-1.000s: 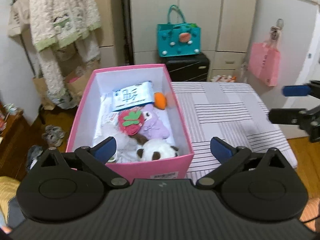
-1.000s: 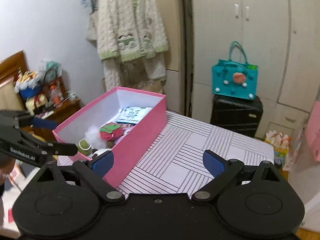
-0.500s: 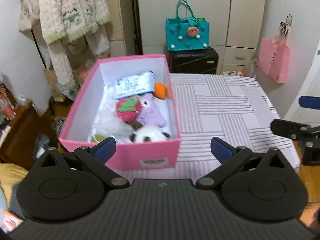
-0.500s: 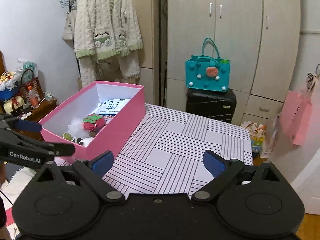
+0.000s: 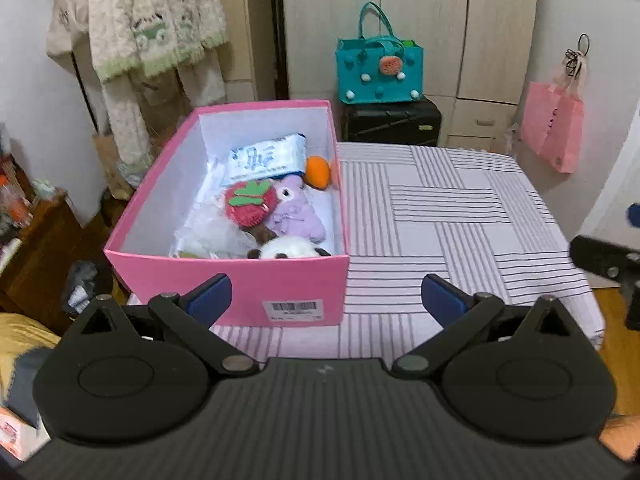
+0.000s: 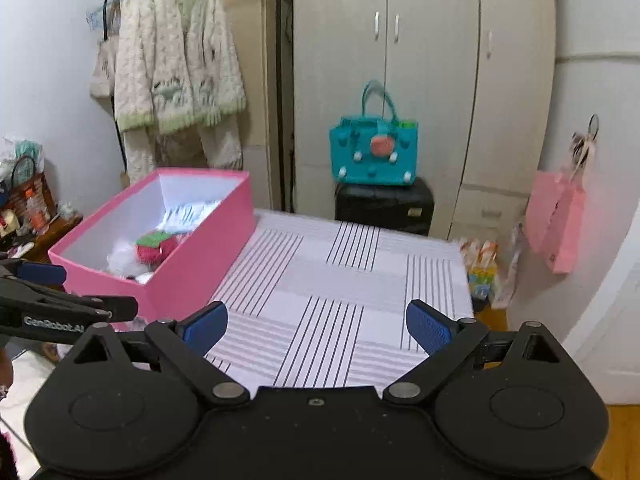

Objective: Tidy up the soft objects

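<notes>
A pink box [image 5: 244,280] [image 6: 192,264] stands on the left part of a striped table [image 5: 440,216] [image 6: 344,280]. Inside lie soft toys: a red strawberry [image 5: 250,202] [image 6: 156,246], a purple plush [image 5: 294,216], a panda plush [image 5: 286,248], an orange ball [image 5: 318,171] and a blue-and-white packet [image 5: 264,158]. My left gripper [image 5: 326,300] is open and empty, just in front of the box's near wall. My right gripper [image 6: 316,326] is open and empty over the table's near edge, right of the box.
A teal bag [image 5: 378,70] [image 6: 374,152] sits on a black suitcase [image 5: 390,124] behind the table. A pink bag [image 5: 554,132] hangs on the right wall. Knitted clothes [image 5: 156,36] hang at the back left. A wooden cabinet [image 5: 36,240] stands left of the box.
Both grippers have pulled back from the box and table, so the box looks farther away. The right gripper's view has swung rightward. Both stay open and empty.
</notes>
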Action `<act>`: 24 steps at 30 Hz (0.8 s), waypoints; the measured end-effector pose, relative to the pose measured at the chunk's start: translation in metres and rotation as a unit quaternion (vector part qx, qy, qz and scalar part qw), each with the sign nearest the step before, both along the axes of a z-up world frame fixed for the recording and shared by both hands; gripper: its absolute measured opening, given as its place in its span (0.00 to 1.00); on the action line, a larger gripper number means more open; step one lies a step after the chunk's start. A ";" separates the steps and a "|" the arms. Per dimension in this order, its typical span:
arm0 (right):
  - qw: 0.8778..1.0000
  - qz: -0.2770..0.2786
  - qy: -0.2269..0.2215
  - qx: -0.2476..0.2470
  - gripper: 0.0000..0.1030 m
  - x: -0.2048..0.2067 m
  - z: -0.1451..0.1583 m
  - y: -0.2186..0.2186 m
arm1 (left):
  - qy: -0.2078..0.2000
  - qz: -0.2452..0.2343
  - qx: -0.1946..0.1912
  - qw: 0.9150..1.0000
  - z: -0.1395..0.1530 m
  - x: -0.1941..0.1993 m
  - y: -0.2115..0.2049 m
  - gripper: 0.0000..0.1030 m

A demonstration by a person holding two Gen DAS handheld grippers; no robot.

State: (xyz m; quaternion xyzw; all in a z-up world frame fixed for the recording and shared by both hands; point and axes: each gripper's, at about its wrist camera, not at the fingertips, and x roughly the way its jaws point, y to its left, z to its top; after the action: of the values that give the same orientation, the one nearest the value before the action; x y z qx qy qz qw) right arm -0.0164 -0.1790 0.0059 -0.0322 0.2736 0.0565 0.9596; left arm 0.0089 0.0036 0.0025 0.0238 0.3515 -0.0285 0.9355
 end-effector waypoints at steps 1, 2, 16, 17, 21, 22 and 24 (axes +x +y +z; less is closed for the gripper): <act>1.000 -0.003 -0.005 -0.005 0.95 -0.001 -0.001 0.001 | -0.007 0.001 0.005 1.000 0.000 -0.001 -0.002 1.00; 1.000 -0.006 -0.010 -0.010 0.95 -0.003 -0.002 0.002 | -0.013 -0.001 0.007 1.000 0.000 -0.002 -0.003 1.00; 0.998 -0.027 -0.047 -0.032 0.95 -0.011 -0.012 0.000 | -0.082 -0.013 -0.003 0.997 -0.008 -0.014 0.007 1.00; 0.998 -0.028 -0.048 -0.030 0.95 -0.011 -0.013 0.000 | -0.086 -0.014 -0.005 0.996 -0.009 -0.014 0.009 1.00; 0.998 -0.037 -0.058 -0.012 0.95 -0.012 -0.017 -0.002 | -0.092 -0.018 -0.008 0.996 -0.012 -0.015 0.013 1.00; 0.997 -0.040 -0.058 -0.009 0.95 -0.013 -0.017 -0.002 | -0.093 -0.019 -0.007 0.995 -0.013 -0.016 0.013 1.00; 0.998 -0.041 -0.057 -0.002 0.95 -0.012 -0.018 -0.003 | -0.094 -0.019 -0.001 0.995 -0.015 -0.017 0.012 1.00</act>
State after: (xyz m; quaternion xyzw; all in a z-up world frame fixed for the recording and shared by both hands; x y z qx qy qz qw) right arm -0.0288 -0.1817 -0.0122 -0.0263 0.2200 0.0141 0.9751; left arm -0.0080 0.0161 -0.0125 0.0318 0.2612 -0.0448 0.9637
